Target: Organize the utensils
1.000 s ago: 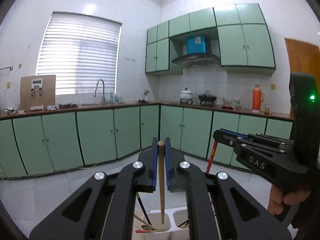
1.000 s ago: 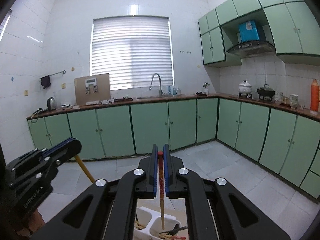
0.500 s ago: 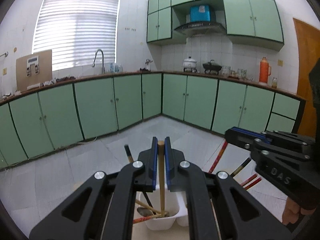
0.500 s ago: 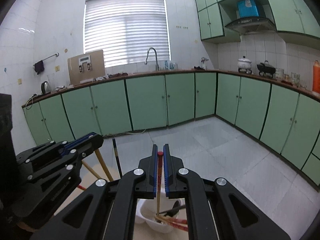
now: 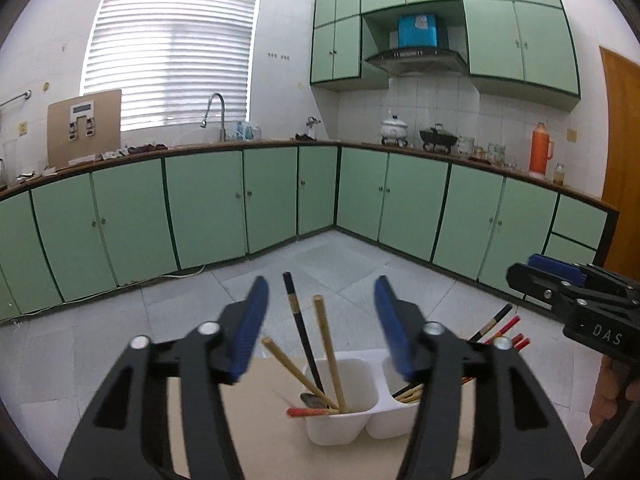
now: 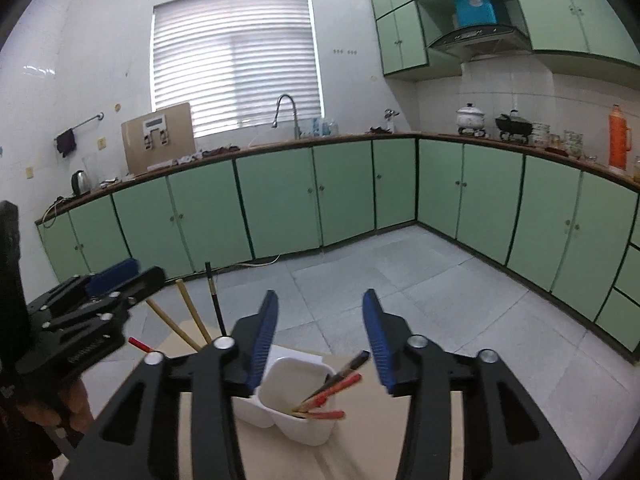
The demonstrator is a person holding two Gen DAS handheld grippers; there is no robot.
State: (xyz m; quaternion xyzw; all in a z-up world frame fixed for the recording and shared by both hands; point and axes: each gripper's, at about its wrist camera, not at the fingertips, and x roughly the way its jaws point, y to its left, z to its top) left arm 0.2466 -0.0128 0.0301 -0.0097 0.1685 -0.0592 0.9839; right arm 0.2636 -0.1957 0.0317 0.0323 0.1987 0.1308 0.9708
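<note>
Risk first, as I judge it: the white two-compartment holder (image 5: 340, 416) looks light and stands near the far edge of the tan counter (image 5: 260, 432). The chopsticks lean outward over its rims, so a careless pull-back with either tool could clip a stick and tip the holder or flick sticks onto the floor.

Left compartment: two bamboo chopsticks (image 5: 328, 352), one black chopstick (image 5: 300, 332), a red one lying low across the rim, and what may be a spoon bowl at the bottom. Right compartment: red chopsticks (image 6: 332, 390) and a dark one, fanned to the right.

Left gripper (image 5: 320, 328): fingers spread wide, holding nothing, flanking the stick tops without touching.

Right gripper (image 6: 318, 340): fingers likewise spread wide, empty, above the right compartment, clear of the sticks.
</note>
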